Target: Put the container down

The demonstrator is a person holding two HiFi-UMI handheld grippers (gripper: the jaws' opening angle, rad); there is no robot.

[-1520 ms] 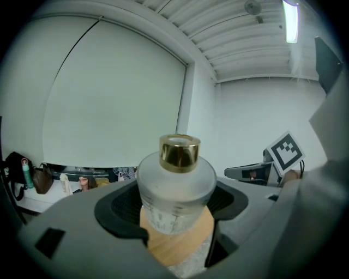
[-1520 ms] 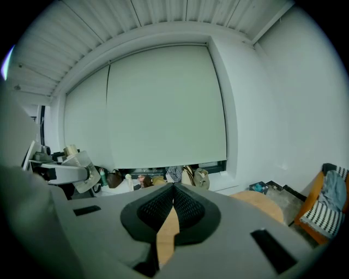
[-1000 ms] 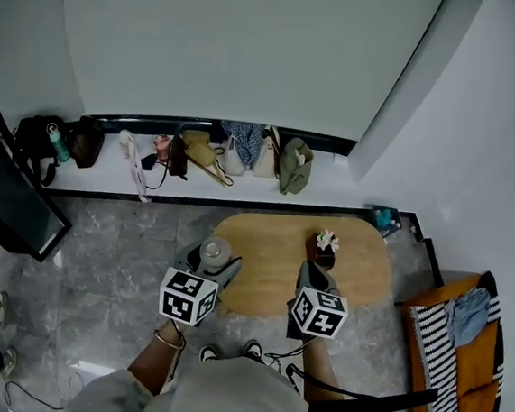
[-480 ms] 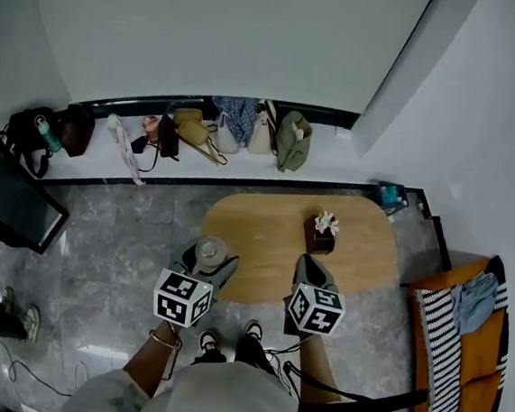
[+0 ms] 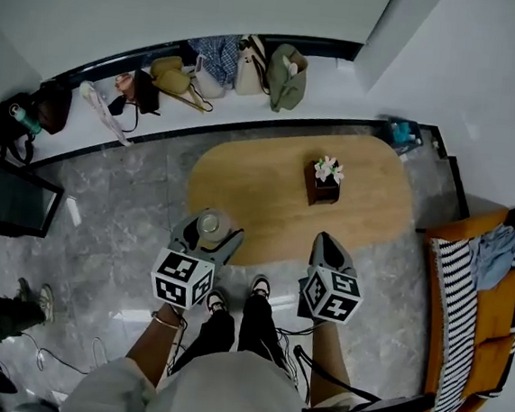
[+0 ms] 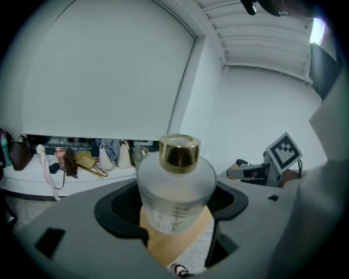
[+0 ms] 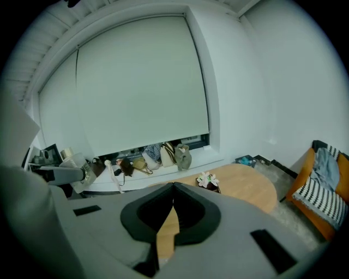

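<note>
A frosted glass container [image 5: 210,226] with a gold cap [image 6: 179,152] stands upright between the jaws of my left gripper [image 5: 207,238], which is shut on it. In the left gripper view the container [image 6: 175,190] fills the middle, hanging over the near left edge of the oval wooden table [image 5: 269,184]. My right gripper [image 5: 324,246] hovers just off the table's near edge, jaws closed together with nothing in them; its tip [image 7: 173,188] points toward the table [image 7: 245,182].
A small brown box with flowers [image 5: 324,180] stands on the table right of centre. Several bags [image 5: 217,65] line the ledge by the wall. An orange chair with striped cloth [image 5: 475,294] is at the right. My shoes [image 5: 235,294] are on the marble floor.
The view has shifted back from the table, so the grippers now sit at its near edge rather than over it. The left gripper still holds the container.
</note>
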